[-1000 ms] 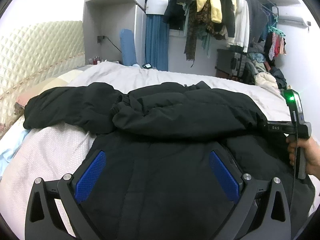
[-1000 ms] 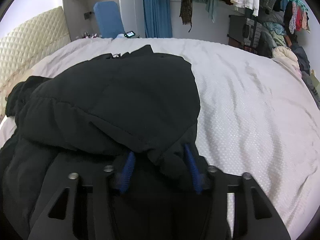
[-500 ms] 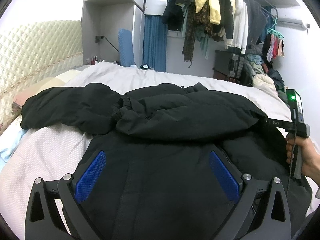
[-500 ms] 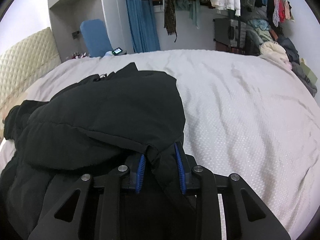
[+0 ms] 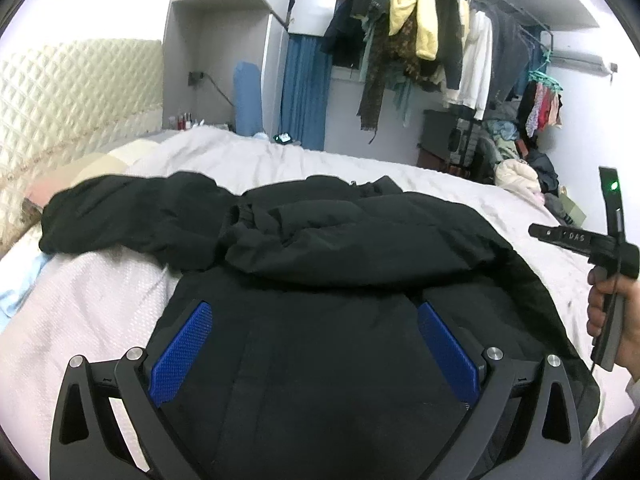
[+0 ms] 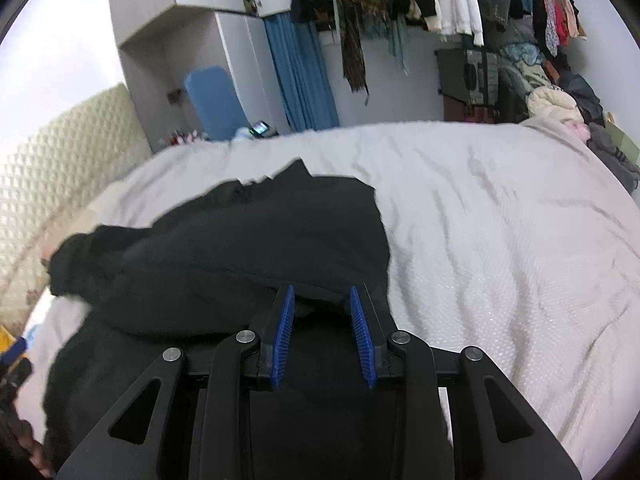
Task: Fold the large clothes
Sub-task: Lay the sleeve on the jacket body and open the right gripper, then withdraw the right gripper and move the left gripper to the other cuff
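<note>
A large black padded jacket (image 5: 328, 248) lies on the white bed (image 5: 80, 312), one sleeve stretched out to the left and the other folded across its body. My left gripper (image 5: 314, 320) is open wide, hovering over the jacket's lower body with nothing between the pads. In the right wrist view the jacket (image 6: 248, 248) fills the left half. My right gripper (image 6: 322, 300) stands partly open above the jacket's right edge, with no fabric pinched between its pads. The right gripper also shows in the left wrist view (image 5: 600, 240), raised off the jacket.
A quilted cream headboard (image 5: 72, 92) stands at the left. A rail of hanging clothes (image 5: 440, 40) and a heap of laundry (image 5: 520, 176) fill the far right. A blue cushion (image 6: 216, 100) and a phone (image 6: 260, 128) sit beyond the bed's far edge.
My right gripper was shut on the jacket's folded sleeve edge; it has let go, opened a little and lifted up and back. My left gripper has risen slightly.
</note>
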Demonstrator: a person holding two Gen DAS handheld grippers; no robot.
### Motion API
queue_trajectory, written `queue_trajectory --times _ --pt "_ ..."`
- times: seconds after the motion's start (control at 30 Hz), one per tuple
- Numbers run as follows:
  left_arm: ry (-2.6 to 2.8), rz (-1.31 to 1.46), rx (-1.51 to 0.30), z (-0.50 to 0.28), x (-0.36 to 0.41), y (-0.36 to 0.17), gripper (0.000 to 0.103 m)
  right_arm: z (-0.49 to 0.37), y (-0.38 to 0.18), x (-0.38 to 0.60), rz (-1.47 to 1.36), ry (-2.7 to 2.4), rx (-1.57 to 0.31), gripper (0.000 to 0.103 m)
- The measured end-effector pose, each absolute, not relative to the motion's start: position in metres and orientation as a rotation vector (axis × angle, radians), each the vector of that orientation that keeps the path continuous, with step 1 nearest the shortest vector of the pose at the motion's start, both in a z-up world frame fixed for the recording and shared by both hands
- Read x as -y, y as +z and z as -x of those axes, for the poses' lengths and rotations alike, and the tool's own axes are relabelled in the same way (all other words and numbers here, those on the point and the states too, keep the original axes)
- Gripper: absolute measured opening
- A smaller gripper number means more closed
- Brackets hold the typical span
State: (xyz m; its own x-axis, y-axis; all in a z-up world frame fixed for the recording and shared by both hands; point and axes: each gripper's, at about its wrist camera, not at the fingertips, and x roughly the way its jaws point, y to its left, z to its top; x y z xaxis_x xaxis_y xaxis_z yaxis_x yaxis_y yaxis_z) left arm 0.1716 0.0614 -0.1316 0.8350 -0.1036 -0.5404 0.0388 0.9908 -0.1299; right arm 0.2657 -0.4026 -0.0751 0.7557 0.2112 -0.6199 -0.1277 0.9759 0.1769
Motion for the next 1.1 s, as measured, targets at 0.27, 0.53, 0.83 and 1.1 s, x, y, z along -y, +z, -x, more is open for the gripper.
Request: queue_trajectory --times 0.27,0.53,0.83,1.1 --pt "-0.087 0.117 -0.552 -0.151 -0.059 -0.119 0.103 -0.221 -0.046 0.382 -0.086 0.227 -0.602 0.028" --pt "-0.097 0.083 -0.53 -0.137 -0.05 -0.113 0.103 -0.182 -0.037 0.364 -0.101 0.276 -0.559 0.028" --pt "-0.113 0.083 -0.514 -0.126 -0.046 -0.108 0.103 -0.138 -0.037 0.347 -0.037 0.292 -0.552 0.028" --pt "-0.132 0.089 -0.511 -0.117 -0.046 -0.106 0.103 -0.092 -0.036 0.348 -0.067 0.306 -0.527 0.036"
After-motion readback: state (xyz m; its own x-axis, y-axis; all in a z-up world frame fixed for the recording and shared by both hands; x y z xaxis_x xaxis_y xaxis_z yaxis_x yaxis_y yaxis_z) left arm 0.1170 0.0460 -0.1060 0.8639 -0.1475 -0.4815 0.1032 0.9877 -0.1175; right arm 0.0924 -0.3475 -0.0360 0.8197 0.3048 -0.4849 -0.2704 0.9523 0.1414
